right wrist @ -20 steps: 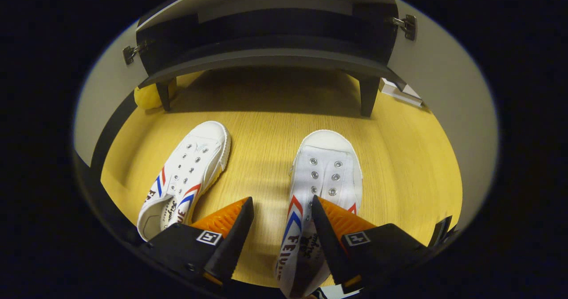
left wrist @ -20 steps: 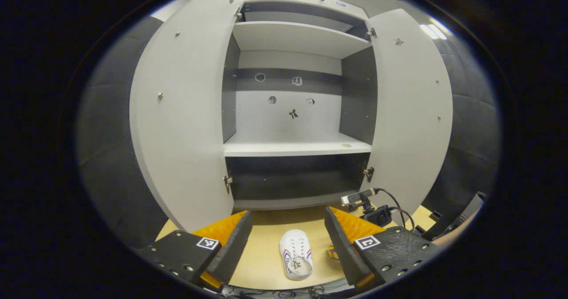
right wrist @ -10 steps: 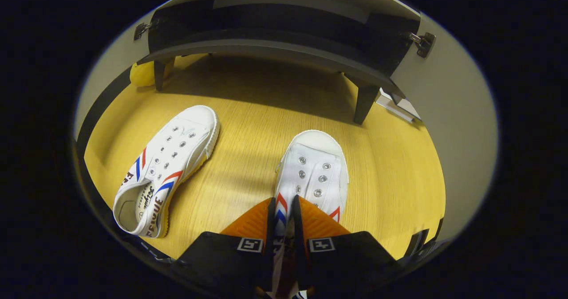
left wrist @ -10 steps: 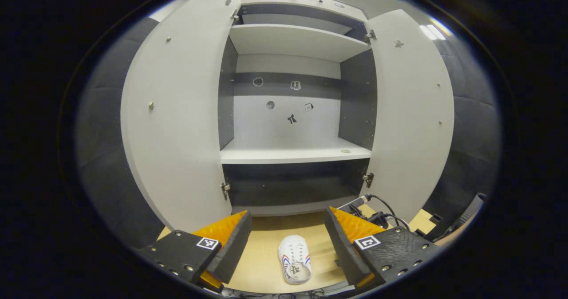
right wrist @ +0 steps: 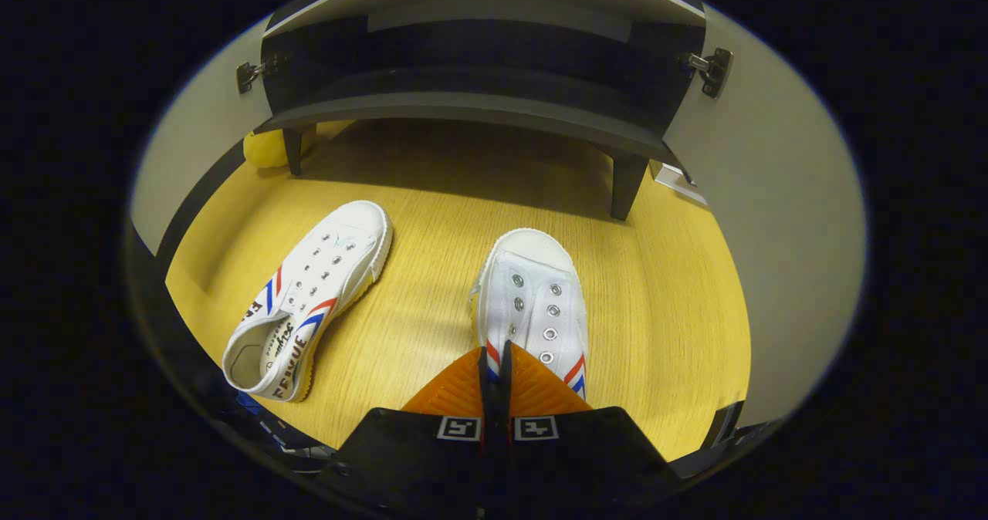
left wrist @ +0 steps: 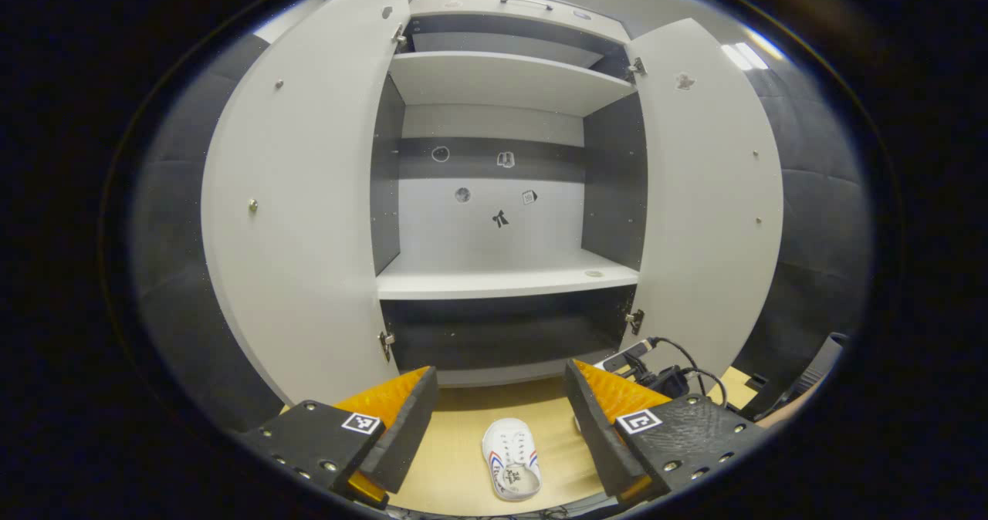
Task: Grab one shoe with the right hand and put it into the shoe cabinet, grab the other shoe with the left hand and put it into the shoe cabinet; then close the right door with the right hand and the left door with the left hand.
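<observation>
Two white canvas shoes with red and blue stripes lie on the wooden floor in front of the shoe cabinet. In the right gripper view my right gripper (right wrist: 495, 354) is shut on the side wall of the right shoe (right wrist: 532, 300), whose toe points at the cabinet. The left shoe (right wrist: 309, 296) lies free, angled, to its left. In the left gripper view my left gripper (left wrist: 500, 396) is open, held high, and one shoe (left wrist: 511, 458) lies far below between its fingers. The cabinet (left wrist: 502, 273) stands ahead with its left door (left wrist: 309, 219) and right door (left wrist: 710, 211) wide open.
The cabinet's dark bottom shelf (right wrist: 471, 103) stands on short legs (right wrist: 624, 188) above the floor. A yellow object (right wrist: 266, 150) lies by the left leg. A small camera with cables (left wrist: 656, 369) sits on the floor by the right door. Grey shelves (left wrist: 505, 281) are bare.
My right gripper went from open around the right shoe's side wall to shut on it, and the shoe has shifted slightly. The left gripper has risen a little and stays open.
</observation>
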`<state>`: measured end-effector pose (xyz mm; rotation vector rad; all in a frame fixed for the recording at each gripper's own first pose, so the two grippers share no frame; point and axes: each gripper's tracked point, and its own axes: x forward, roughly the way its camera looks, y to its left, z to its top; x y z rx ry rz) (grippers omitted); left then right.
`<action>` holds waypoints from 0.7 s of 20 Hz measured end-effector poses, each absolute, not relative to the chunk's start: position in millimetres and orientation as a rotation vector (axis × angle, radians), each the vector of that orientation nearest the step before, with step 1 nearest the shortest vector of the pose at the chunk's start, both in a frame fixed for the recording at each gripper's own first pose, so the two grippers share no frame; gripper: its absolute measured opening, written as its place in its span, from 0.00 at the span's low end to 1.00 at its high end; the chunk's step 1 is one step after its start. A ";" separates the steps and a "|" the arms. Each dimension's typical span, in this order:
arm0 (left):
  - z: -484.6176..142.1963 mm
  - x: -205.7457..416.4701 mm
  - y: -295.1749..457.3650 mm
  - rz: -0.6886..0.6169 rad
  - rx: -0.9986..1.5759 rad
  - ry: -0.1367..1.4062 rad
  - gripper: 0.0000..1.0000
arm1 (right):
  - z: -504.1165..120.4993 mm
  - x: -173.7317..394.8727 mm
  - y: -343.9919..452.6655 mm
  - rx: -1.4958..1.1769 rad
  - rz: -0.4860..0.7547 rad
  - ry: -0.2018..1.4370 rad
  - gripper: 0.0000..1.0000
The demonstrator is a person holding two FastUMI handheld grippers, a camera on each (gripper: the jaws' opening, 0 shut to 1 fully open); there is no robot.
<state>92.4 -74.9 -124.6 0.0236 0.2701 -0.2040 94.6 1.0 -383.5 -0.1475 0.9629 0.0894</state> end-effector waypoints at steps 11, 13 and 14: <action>-124.9 97.0 -63.7 -0.214 0.035 0.246 0.91 | -236.4 86.9 8.6 -0.033 0.108 0.677 0.02; -124.2 98.0 -61.8 -0.219 0.037 0.242 0.94 | -206.9 87.6 11.0 -0.035 0.106 0.610 0.02; -124.7 98.2 -61.5 -0.222 0.040 0.240 0.94 | -189.7 90.6 12.5 -0.027 0.107 0.576 0.02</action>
